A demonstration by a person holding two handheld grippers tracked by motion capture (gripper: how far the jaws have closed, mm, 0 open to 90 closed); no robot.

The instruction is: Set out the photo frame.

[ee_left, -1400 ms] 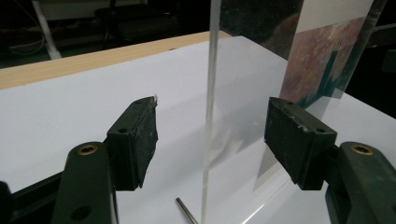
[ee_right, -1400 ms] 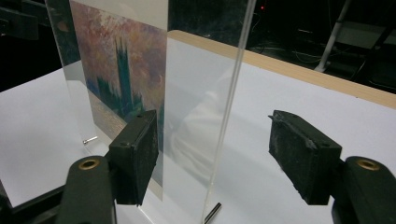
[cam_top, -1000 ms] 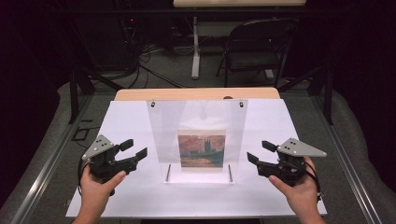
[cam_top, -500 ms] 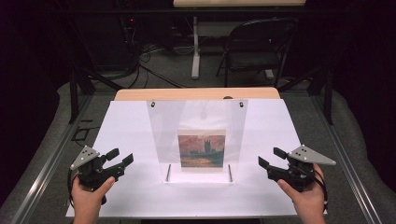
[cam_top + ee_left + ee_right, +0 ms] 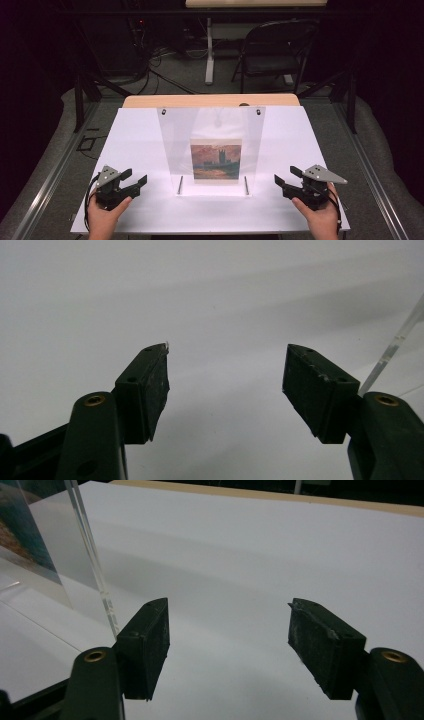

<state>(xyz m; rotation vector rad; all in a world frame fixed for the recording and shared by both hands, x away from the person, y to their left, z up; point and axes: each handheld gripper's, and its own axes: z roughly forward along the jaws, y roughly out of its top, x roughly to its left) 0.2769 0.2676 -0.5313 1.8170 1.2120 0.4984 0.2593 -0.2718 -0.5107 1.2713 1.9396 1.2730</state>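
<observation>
Our left gripper (image 5: 134, 181) sits at the lower left of the high view, jaws spread apart and holding nothing, low over the white desk (image 5: 140, 145). At the frame's centre stands the clear acrylic stand (image 5: 212, 130), upright, with a painted picture (image 5: 216, 161) in its lower part. At the lower right, our right gripper (image 5: 284, 177) is likewise spread wide and holding nothing, well apart from the stand.

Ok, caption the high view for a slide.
Two open grippers, left gripper and right gripper, flank a clear acrylic stand holding a painting print.
</observation>
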